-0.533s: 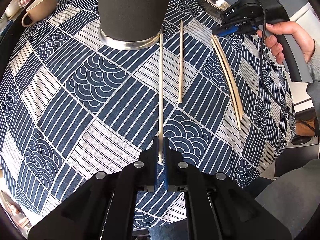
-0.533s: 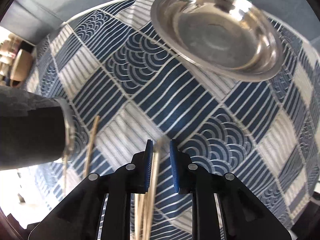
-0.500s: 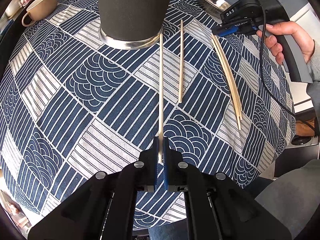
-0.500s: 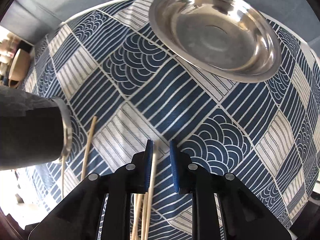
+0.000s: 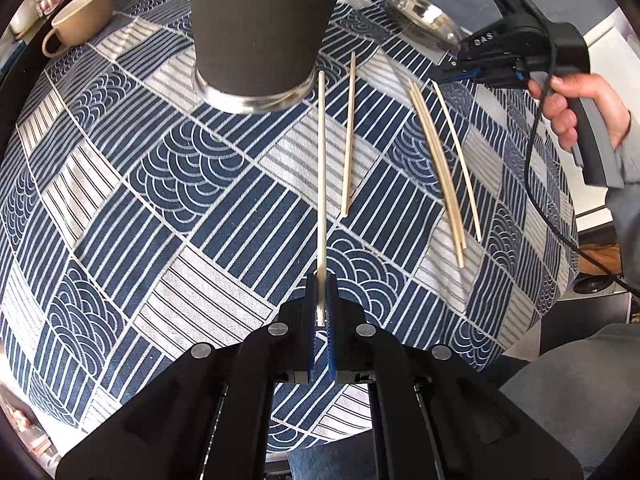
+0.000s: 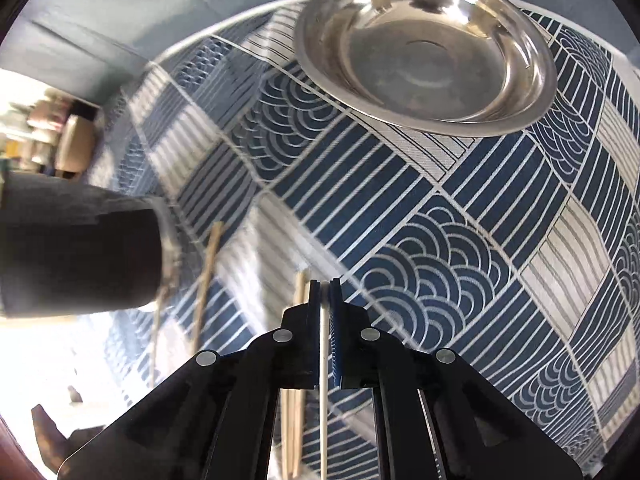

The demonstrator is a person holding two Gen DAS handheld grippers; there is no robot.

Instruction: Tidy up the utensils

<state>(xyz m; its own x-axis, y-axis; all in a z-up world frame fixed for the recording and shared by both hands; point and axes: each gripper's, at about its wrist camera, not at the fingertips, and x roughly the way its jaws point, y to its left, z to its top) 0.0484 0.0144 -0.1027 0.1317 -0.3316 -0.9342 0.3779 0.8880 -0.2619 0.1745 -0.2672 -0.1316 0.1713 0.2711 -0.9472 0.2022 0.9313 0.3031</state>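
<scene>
Wooden chopstick (image 5: pixel 321 184) sits pinched in my left jaws (image 5: pixel 320 300), its tip beside the dark cup (image 5: pixel 260 32). Three more sticks (image 5: pixel 438 160) lie on the patterned cloth (image 5: pixel 160 200) covering the counter. My right jaws (image 6: pixel 325 292) have just closed on another thin stick (image 6: pixel 323 360), lifted since before; steel dish (image 6: pixel 424 48) beyond.

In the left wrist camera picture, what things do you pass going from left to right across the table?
Beige ceramic cup → tall dark grey tumbler with a metal base → thin wooden chopstick held by the left gripper → loose wooden chopstick → pair of chopsticks → right gripper.
</scene>
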